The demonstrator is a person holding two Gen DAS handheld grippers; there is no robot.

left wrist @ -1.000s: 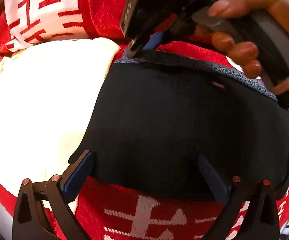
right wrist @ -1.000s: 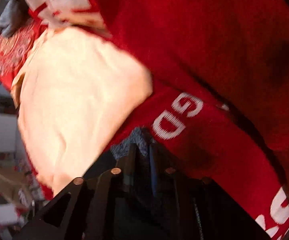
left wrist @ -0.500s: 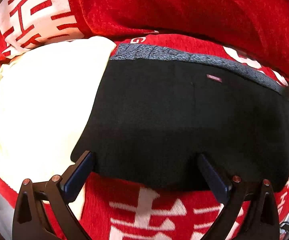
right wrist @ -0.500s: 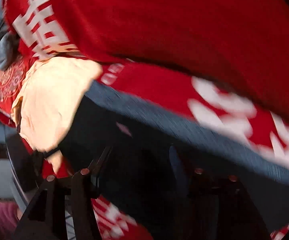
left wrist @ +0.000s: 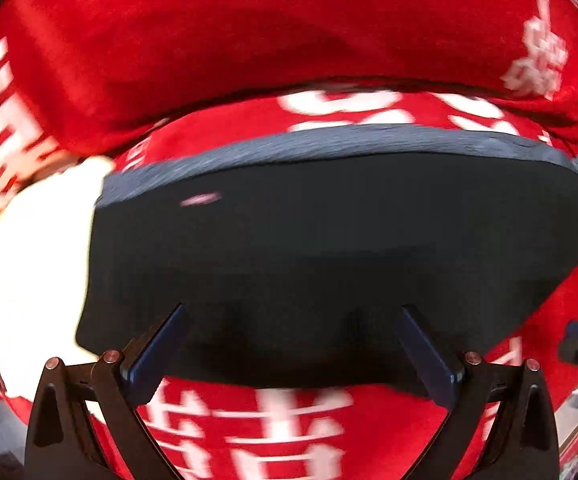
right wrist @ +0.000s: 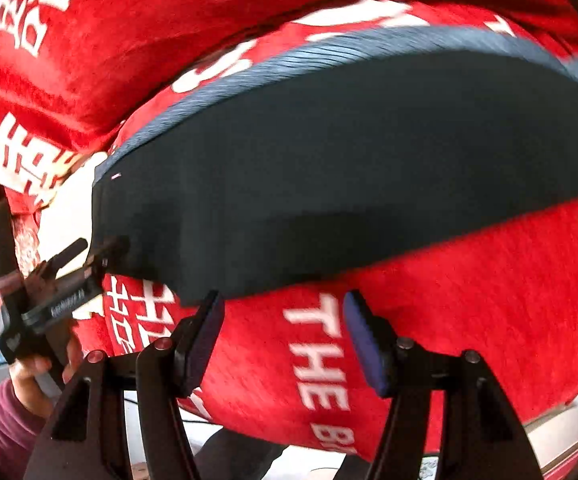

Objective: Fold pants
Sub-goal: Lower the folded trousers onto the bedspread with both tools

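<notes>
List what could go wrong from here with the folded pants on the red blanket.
1. The black pants overlap a cream cloth at one end; a grab there might catch both layers.
2. Both the left gripper and the right gripper, whose jaws have just been opening, stand open with nothing pinned, so the fold may loosen on the soft red blanket.
3. Both views are blurred, so aiming the next pinch could be off.
</notes>
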